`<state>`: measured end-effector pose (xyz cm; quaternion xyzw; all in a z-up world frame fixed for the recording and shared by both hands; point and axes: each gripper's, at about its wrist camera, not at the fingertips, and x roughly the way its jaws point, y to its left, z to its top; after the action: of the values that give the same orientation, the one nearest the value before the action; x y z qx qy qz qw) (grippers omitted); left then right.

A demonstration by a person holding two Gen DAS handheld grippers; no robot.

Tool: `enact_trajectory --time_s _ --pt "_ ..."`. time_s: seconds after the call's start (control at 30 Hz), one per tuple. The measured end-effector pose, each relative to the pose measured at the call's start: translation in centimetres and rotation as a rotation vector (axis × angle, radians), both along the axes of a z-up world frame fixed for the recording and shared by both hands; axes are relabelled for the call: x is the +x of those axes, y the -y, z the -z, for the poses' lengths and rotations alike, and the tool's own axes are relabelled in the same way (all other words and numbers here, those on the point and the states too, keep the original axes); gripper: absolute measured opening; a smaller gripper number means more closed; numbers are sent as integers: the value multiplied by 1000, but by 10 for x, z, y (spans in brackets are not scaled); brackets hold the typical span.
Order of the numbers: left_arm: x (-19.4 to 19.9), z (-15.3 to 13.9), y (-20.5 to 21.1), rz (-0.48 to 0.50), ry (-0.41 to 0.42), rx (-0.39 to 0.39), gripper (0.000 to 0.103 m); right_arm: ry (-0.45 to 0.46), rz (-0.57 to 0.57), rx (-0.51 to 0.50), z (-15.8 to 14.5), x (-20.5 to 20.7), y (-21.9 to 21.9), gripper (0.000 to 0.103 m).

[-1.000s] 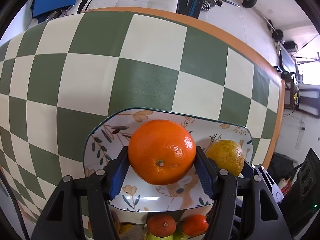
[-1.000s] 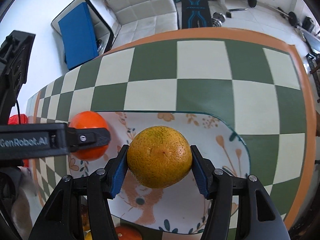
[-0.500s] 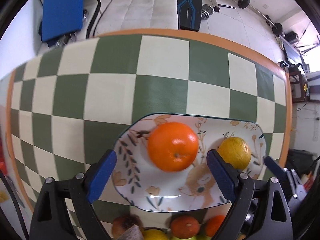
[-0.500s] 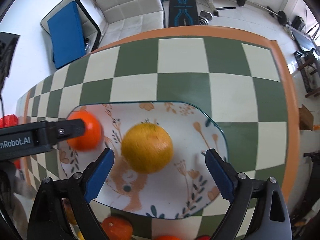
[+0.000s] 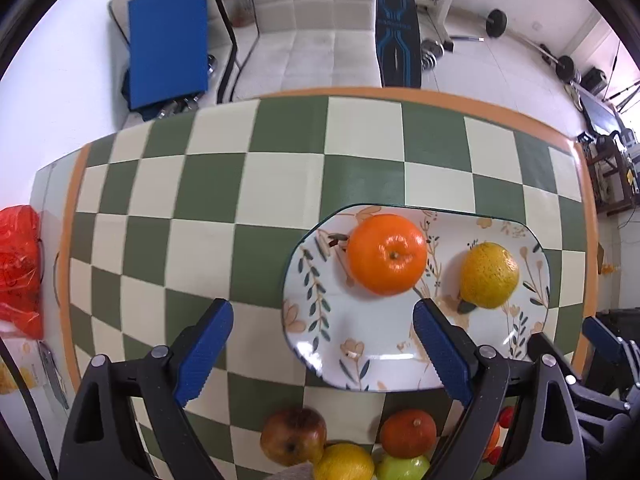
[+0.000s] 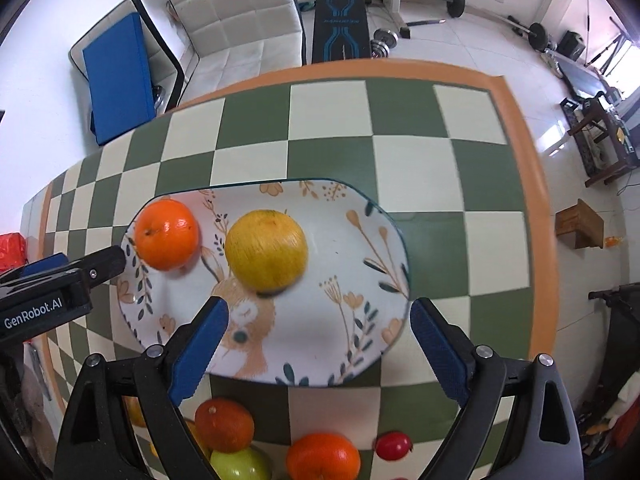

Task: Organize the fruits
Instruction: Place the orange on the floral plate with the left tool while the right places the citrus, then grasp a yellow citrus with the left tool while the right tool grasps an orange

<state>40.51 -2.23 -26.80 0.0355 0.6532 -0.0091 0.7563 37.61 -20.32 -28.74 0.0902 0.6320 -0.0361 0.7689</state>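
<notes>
While 2 citrus fruits sit side by side on a floral plate, both handheld grippers hang above the checkered table with nothing in their grasp. The left gripper has its blue-padded jaws spread wide, one over the bare cloth and one over the plate's near edge; the right gripper is likewise splayed, framing the plate's front rim. The orange rests on the plate's left part and the yellow citrus on its right — near each other, not touching, neither gripped.

Closer to the cameras, loose on the table, waits an unsorted cluster: a blemished red apple, a small tangerine, a lemon-yellow fruit, a green apple and, in the right wrist view, another orange and a small red fruit.

The next step appears to be collecting from that pile. Doing it well likely means picking a fruit at the edge of the cluster, straddling its widest part and closing gently — round fruit can squirt out, and a nudged neighbour could roll off the near edge. Open room on the plate looks to lie along its front
</notes>
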Motion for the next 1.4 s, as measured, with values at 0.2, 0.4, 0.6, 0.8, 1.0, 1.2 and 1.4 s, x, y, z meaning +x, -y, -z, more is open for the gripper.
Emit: enact_trajectory --time_s 0.2,0.4,0.6,0.8,1.0,1.2,1.4 --pt "-33 -38 -7 4 89 -18 92 74 -11 -46 -43 -27 -1 95" --pt "-65 -76 -11 16 151 -41 92 147 -20 -53 -91 -59 -3 95" --pt "-95 -111 -9 40 208 -59 92 221 -23 -52 -135 -89 -9 95" --pt "-119 -144 -8 49 269 -85 92 289 -23 -50 -177 -119 -15 95" --pt "-141 -163 -10 52 313 -76 92 350 -8 -30 -205 -147 -15 95" --pt "-147 -154 -11 56 318 -40 96 343 33 6 -200 -164 -7 95" --pt "-145 -82 -16 35 164 35 103 172 83 89 -124 -162 8 95"
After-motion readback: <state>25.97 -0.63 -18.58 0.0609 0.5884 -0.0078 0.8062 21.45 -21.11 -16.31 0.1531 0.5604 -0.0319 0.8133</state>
